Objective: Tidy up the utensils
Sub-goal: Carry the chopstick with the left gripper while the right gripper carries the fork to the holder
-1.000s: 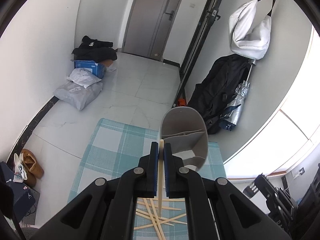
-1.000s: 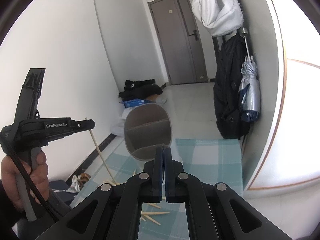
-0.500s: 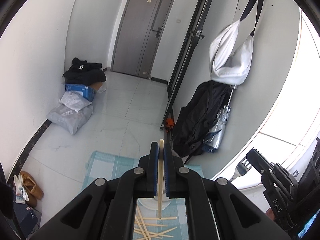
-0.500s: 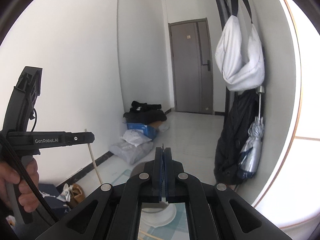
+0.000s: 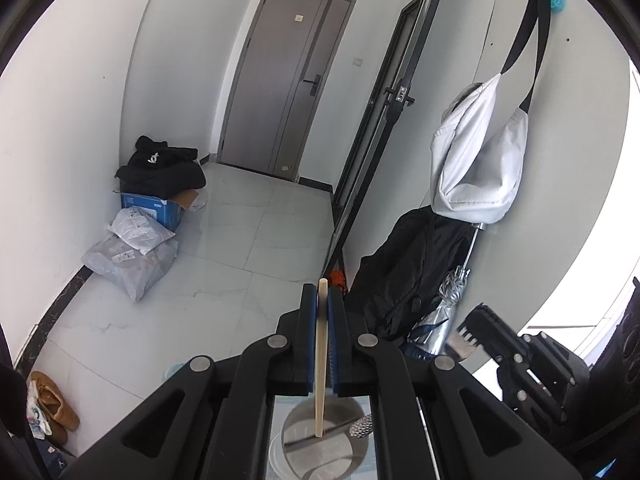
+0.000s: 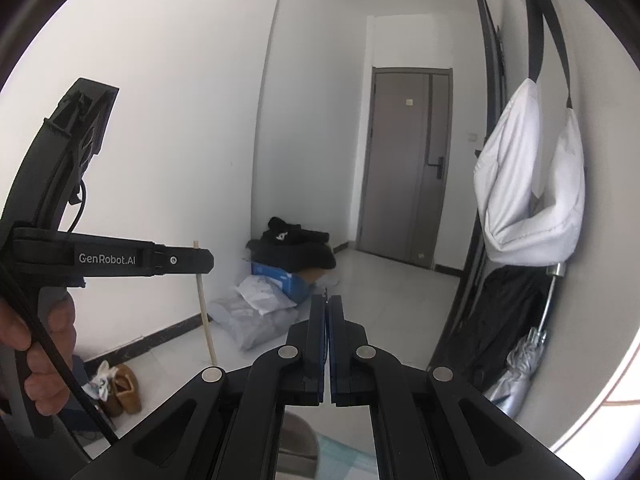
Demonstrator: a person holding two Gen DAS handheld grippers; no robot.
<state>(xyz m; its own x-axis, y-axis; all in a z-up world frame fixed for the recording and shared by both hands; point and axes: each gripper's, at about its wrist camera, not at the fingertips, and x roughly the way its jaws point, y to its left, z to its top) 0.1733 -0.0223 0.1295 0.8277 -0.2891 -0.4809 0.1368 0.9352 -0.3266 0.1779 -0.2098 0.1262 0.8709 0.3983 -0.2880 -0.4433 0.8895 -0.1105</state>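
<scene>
My left gripper is shut on a pale wooden chopstick that hangs straight down. Its lower tip is over the grey divided utensil holder, seen between the fingers. A metal handle sticks out of the holder's right side. My right gripper is shut on a fork; its tines show in the left wrist view, and only a thin edge of it shows between the jaws in the right wrist view. The left gripper and its chopstick also show there, at the left.
A checked blue cloth lies under the holder. Beyond are a tiled floor, bags and a blue box by the left wall, a grey door, and a white bag, black backpack and umbrella on the right wall.
Both grippers have risen and tilted up. The holder has slid from mid-frame to below the fingers, and the chopstick tip now hangs over it. The loose chopsticks on the cloth have left the view.
</scene>
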